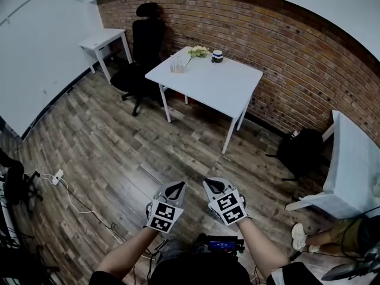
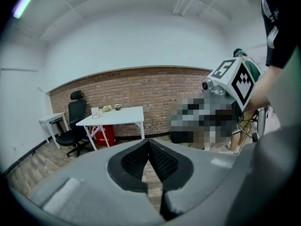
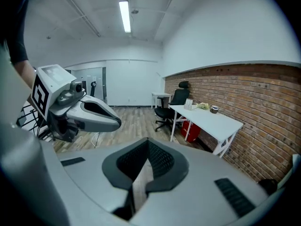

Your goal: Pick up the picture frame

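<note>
A white table [image 1: 222,85] stands far ahead by the brick wall. On its far end are a small clear upright piece [image 1: 177,65] that may be the picture frame, a bunch of pale flowers [image 1: 198,51] and a dark cup [image 1: 217,56]. The clear piece also shows in the left gripper view [image 2: 95,112] and the right gripper view [image 3: 189,103]. My left gripper [image 1: 176,189] and right gripper [image 1: 214,186] hang side by side over the wooden floor, well short of the table. Both are shut with nothing between the pads, as the left gripper [image 2: 149,142] and right gripper [image 3: 147,142] views show.
A black office chair [image 1: 142,46] stands left of the table, with a small white desk [image 1: 104,39] behind it. A red bin [image 2: 106,134] sits under the table. A second white table [image 1: 350,165], a black bag [image 1: 303,150] and a seated person's legs [image 1: 320,236] are at right. A cable [image 1: 77,203] lies on the floor.
</note>
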Tool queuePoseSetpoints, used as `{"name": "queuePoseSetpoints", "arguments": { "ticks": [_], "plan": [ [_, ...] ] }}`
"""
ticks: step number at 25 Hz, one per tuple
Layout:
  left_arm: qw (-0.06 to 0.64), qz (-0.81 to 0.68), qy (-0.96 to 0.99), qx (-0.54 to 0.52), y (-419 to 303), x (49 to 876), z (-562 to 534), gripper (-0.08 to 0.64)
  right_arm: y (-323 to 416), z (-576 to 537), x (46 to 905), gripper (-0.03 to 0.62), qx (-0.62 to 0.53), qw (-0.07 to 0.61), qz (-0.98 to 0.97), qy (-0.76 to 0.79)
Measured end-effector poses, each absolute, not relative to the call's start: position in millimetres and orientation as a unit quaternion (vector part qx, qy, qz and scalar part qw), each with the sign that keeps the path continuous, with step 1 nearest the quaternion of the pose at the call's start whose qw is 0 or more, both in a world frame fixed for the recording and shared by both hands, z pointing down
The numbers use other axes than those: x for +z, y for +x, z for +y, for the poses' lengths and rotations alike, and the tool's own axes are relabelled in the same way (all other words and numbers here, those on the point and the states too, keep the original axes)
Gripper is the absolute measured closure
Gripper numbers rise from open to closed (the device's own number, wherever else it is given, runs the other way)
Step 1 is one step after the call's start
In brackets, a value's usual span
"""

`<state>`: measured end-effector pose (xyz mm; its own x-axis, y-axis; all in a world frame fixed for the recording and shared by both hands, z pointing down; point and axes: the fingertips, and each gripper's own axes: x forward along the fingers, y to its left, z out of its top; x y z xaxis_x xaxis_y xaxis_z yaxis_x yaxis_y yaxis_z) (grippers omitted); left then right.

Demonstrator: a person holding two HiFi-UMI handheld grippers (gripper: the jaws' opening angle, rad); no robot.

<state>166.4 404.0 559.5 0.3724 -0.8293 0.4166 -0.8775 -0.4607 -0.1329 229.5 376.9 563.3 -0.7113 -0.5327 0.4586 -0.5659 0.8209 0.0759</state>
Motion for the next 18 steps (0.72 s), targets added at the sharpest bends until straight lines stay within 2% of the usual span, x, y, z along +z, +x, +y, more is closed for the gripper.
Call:
{"name": "queuePoseSetpoints", "arguments": {
  "ticks": [8,18],
  "plan": [
    [0.099,-0.559,0.805,0.174,152,571,370,0.548,222,348,569,0.583,0.044,0.233,-0.926,0.293],
    [0.084,-0.546,0.813,0.184,113,574,308,0.549,176,284,579,0.583,0.063,0.234,-0.922,0.301]
  ]
}}
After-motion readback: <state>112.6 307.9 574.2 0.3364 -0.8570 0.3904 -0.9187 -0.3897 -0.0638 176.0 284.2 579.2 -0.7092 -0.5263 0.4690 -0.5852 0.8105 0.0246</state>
